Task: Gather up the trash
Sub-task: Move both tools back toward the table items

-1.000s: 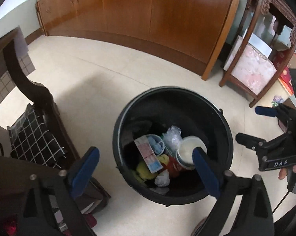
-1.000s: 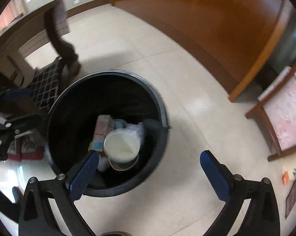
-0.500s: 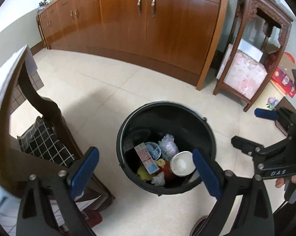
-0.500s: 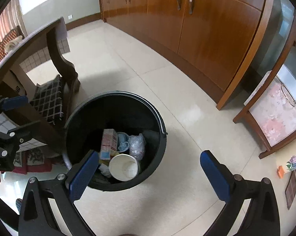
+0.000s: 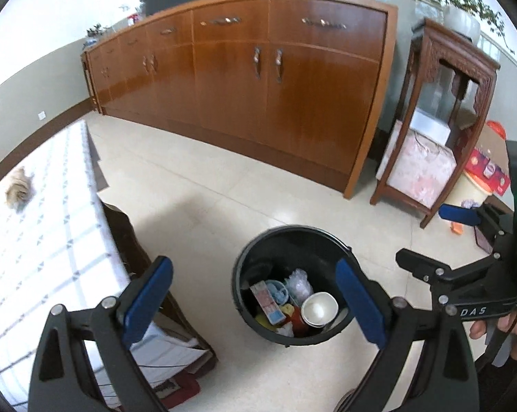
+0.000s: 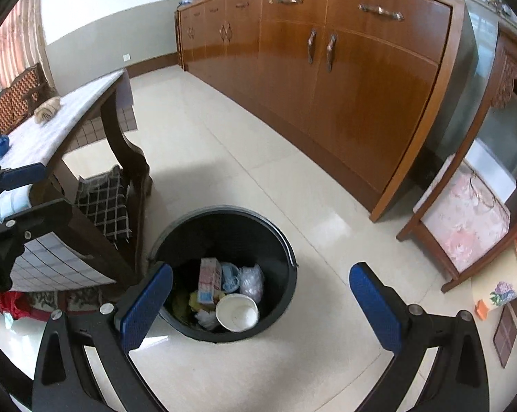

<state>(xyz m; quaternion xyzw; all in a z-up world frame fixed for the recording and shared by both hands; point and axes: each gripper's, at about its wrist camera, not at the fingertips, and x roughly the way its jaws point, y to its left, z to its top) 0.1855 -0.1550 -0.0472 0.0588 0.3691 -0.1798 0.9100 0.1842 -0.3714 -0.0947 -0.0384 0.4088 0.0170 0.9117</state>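
Both of your grippers now sit higher above the floor than a second ago; the bin looks smaller and the tabletop has come into the frame.

Your left gripper point(image 5: 255, 302): blue pads spread wide, nothing between them. Your right gripper point(image 6: 258, 309): pads likewise wide apart and empty; in the left view it shows at the right edge, with your hand point(image 5: 505, 326) on its grip.

Just past the fingertips, the black trash bin point(image 6: 285, 250) stands on the pale tiled floor point(image 6: 224, 158). Inside it: a white paper cup point(image 6: 237, 312) lying mouth-up on top, a pink-and-blue carton point(image 6: 208, 281) beside it, a light blue cup-like piece point(image 6: 231, 274), a clear crumpled plastic bag point(image 6: 252, 279), and some yellow and white scraps below.

To your left, beside the bin, a dark-legged table point(image 5: 35, 240) with a checked cloth. On it lies one brown crumpled wad point(image 5: 18, 192), well apart from the bin. A checked cushion point(image 6: 103, 206) sits under the table.

Farther off, a long wooden sideboard point(image 6: 344, 79) runs along the wall, and a carved wooden stand point(image 5: 444, 120) with a pink floral box point(image 5: 419, 168) stands at its right end.
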